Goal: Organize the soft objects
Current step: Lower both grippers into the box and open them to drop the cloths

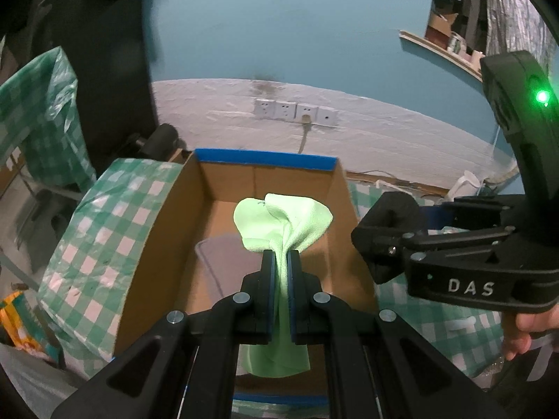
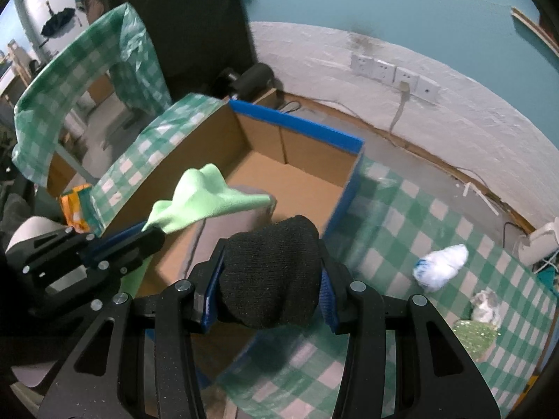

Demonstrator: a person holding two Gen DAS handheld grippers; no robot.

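Observation:
My left gripper (image 1: 280, 255) is shut on a light green cloth (image 1: 283, 221), which hangs over the open cardboard box (image 1: 157, 244) with blue tape on its rim. In the right wrist view the same left gripper (image 2: 153, 232) shows at the left with the green cloth (image 2: 202, 199) over the box (image 2: 307, 188). My right gripper (image 2: 270, 272) is shut on a rolled black knitted item (image 2: 270, 272), above the box's near right corner. From the left wrist view, only the body of the right gripper (image 1: 387, 237) appears at the right; its fingertips are hidden.
A green checked cloth (image 2: 419, 227) covers the table. On it at the right lie a white and blue bundle (image 2: 441, 267), a small grey soft item (image 2: 486, 309) and a glittery green piece (image 2: 475, 337). A grey flat sheet (image 1: 223, 262) lies inside the box. Wall sockets (image 1: 295, 111) are behind.

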